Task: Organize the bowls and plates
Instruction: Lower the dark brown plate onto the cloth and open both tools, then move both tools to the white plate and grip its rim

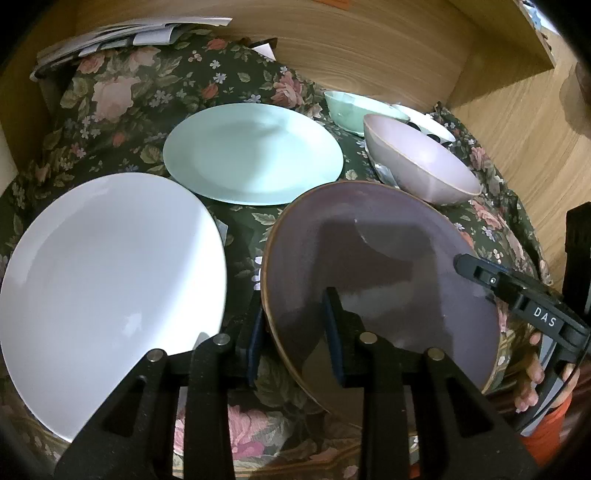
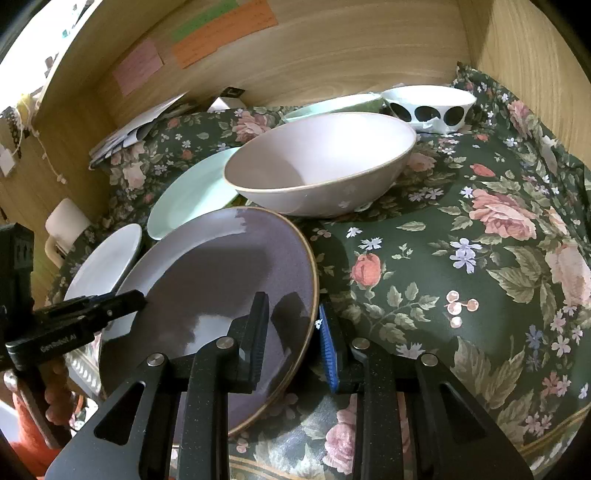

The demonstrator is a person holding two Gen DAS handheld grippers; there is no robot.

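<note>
Your left gripper (image 1: 295, 332) and right gripper (image 2: 291, 339) each grasp the purple plate (image 1: 369, 266) at lower centre, jaws straddling opposite rims. Nothing stacked: white plate (image 1: 110, 280), green plate (image 1: 251, 151), pink bowl (image 2: 317, 162) remain separate.

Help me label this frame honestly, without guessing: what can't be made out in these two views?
- Left wrist view: white black-spotted bowl, mostly behind the pale pink bowl.
- Right wrist view: mint-green bowl, only its rim shows behind the pale pink bowl.
- Both views: whether left gripper and right gripper pads press the round purple plate; its rim sits between them.
- Right wrist view: writing on coloured wall notes, too small.
</note>
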